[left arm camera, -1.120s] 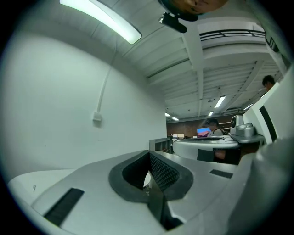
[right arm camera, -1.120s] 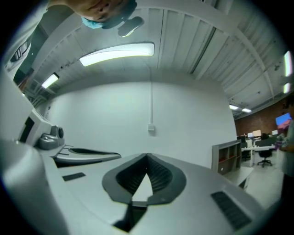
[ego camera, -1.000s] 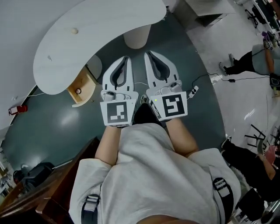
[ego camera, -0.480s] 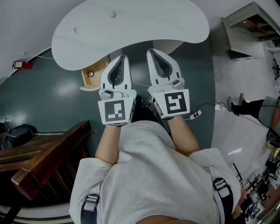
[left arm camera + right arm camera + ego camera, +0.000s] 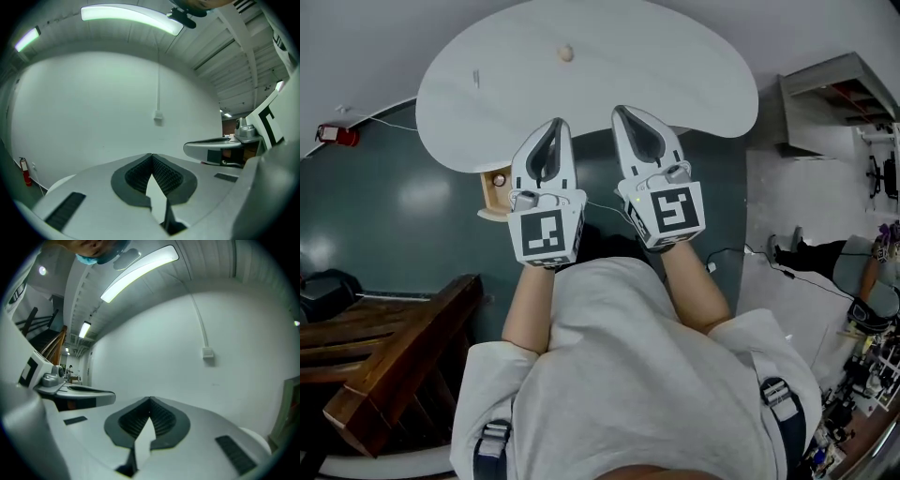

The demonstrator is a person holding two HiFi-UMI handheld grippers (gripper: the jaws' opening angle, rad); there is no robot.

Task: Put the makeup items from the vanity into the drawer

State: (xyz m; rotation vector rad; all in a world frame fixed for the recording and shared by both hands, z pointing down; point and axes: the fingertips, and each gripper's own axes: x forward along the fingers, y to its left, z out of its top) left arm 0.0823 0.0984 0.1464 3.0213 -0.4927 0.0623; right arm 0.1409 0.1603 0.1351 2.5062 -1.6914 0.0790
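Observation:
The white kidney-shaped vanity top (image 5: 675,66) lies ahead in the head view. On it sit a small round beige item (image 5: 566,53) and a thin dark stick-like item (image 5: 475,78). Under its left front edge a light wooden drawer (image 5: 490,199) stands open, with a small round thing (image 5: 498,179) inside. My left gripper (image 5: 556,123) and right gripper (image 5: 620,111) are held side by side, tips over the table's front edge, both shut and empty. In the left gripper view the shut left gripper (image 5: 151,155) faces a bare white wall, and so does the right gripper (image 5: 150,399) in its own view.
Dark wooden furniture (image 5: 384,347) stands at the lower left beside a black bag (image 5: 323,292). A red extinguisher (image 5: 334,134) lies by the wall. A grey shelf unit (image 5: 834,89) stands at the upper right, a cable (image 5: 792,274) runs over the floor and a person (image 5: 862,267) sits at the right edge.
The head view has swung so that the vanity now lies squarely ahead and the drawer sits just left of my left gripper. Both grippers stayed shut and side by side.

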